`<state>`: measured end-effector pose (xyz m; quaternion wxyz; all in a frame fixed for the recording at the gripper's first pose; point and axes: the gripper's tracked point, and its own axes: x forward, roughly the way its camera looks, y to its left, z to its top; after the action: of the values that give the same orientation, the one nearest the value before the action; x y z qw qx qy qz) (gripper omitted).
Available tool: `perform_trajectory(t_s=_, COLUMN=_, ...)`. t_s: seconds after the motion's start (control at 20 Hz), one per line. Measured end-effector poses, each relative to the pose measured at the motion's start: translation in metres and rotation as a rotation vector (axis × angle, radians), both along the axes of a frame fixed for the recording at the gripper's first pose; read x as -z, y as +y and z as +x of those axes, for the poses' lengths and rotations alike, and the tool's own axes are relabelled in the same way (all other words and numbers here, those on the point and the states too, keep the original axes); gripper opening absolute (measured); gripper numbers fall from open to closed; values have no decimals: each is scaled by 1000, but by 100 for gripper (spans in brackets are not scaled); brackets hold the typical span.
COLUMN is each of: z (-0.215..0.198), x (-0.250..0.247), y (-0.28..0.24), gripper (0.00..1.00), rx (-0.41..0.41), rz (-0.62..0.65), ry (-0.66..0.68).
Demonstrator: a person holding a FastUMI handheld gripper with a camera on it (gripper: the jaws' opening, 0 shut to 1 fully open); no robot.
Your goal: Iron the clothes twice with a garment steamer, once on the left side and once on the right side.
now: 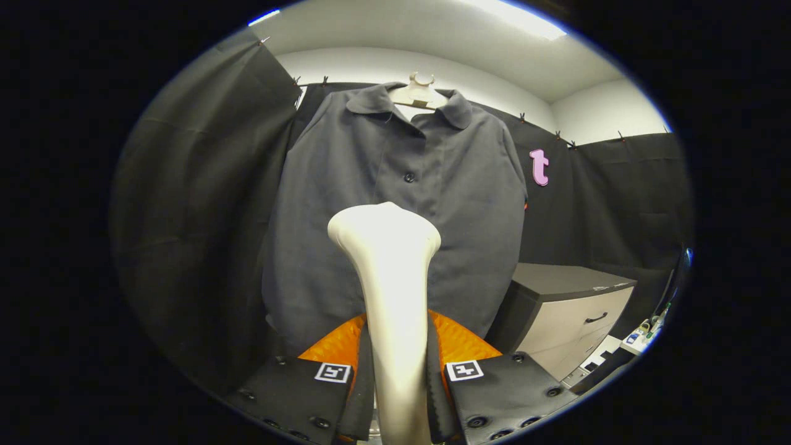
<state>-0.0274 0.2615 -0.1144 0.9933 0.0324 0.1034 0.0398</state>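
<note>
A dark grey button-up shirt (426, 204) hangs on a pale hanger (419, 93) against the black cloth wall, facing me. A cream garment steamer (392, 290) rises upright between my fingers, its wide head level with the shirt's lower front and still apart from the cloth. My gripper (398, 395) is shut on the steamer's handle, one finger pressing each side.
A low cabinet (568, 309) with a dark top and light drawers stands to the right of the shirt. Small items lie on the floor beyond the cabinet. Black cloth walls close in on the left and behind.
</note>
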Motion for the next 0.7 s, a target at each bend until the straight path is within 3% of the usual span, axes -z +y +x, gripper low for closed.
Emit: perform_trajectory(t_s=0.7, z=-13, x=-61, y=-50, gripper=42, rx=83, rz=-25, ry=-102)
